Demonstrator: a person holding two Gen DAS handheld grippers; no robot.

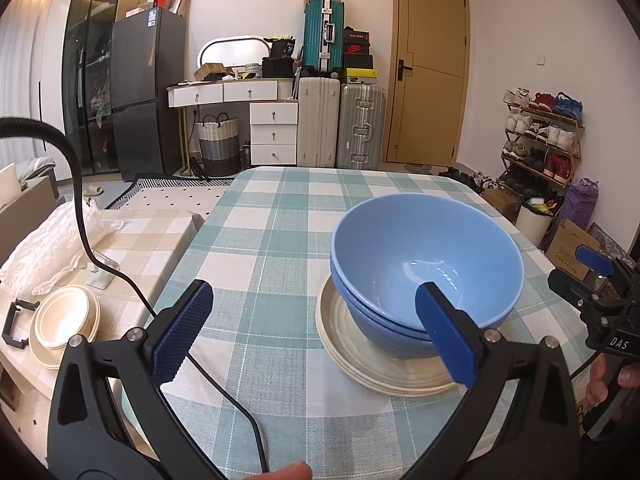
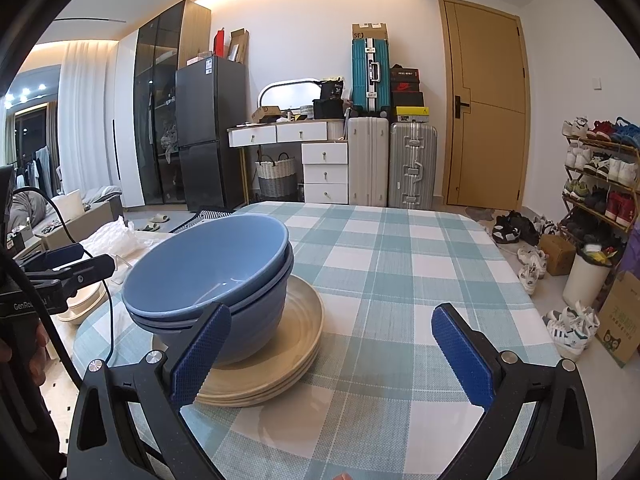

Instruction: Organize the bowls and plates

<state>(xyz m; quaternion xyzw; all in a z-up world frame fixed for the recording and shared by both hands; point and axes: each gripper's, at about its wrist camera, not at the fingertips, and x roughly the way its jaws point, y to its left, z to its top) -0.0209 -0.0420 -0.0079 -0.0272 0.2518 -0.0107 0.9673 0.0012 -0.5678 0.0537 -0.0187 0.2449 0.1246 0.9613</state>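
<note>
Checked tablecloth point(image 1: 280, 240) bears blue bowls point(image 1: 424, 264) nested on cream plates point(image 1: 360, 364)

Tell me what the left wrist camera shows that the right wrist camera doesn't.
Only the left wrist view shows clearly the cream bowls stacked on the side surface left of the table, with the open left claw in front. Only the right wrist view shows the white sneakers on the floor and the open right claw close up. Both show the nested blue bowls sitting on the cream plates on the checked tablecloth.
</note>
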